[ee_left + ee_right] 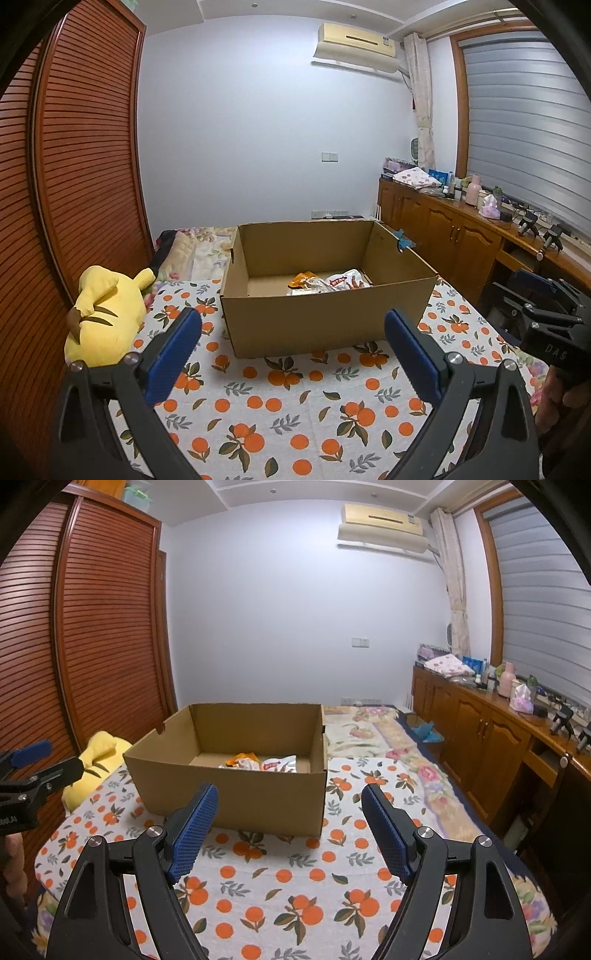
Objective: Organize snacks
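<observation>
The left gripper (293, 334) and right gripper (290, 812) are both spread wide and empty, so next I think one must reach into the box (325, 321) in the middle for the snacks (327, 282).

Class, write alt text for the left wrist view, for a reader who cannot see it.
An open cardboard box sits on a bed cover printed with oranges, holding a few snack packets. The left gripper frames it in the foreground, jaws open and empty. A yellow plush toy lies to the left, and the right gripper shows at the right edge.
</observation>
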The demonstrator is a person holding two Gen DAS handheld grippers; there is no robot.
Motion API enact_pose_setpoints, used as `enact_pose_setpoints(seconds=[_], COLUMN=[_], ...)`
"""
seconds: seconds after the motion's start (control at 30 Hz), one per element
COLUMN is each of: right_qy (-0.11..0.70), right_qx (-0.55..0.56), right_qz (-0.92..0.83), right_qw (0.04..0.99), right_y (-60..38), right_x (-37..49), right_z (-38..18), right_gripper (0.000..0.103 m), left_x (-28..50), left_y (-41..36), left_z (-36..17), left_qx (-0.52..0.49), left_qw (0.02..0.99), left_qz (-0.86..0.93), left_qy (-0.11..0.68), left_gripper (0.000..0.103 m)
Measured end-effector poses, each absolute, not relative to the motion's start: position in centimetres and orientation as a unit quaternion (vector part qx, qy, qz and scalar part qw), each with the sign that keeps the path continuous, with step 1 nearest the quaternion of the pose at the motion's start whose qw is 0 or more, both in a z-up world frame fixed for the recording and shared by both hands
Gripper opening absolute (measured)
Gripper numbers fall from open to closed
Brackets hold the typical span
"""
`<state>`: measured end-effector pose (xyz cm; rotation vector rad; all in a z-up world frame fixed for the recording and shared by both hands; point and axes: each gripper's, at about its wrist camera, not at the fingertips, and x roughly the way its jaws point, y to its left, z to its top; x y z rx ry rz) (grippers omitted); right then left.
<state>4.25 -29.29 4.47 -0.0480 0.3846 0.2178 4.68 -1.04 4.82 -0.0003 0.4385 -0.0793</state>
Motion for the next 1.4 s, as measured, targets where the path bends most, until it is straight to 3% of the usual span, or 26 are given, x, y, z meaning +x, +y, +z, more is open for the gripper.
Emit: enact_pose_setpoints(seconds=[1.4], right_qy=[0.194], right_qx=[-0.017], right_qz=[0.11], right_qw=[0.975], right_y=[-29.64], right_x=[4.23], right_z=[3.94], right_gripper=[0.082], left_x=[4.53], left_y=[-1.32], left_z=[4.16], left_qx=[0.007], left_qw=[0.974], left_qz=[-0.036], left_qy=[0.222], left_gripper=[0.1])
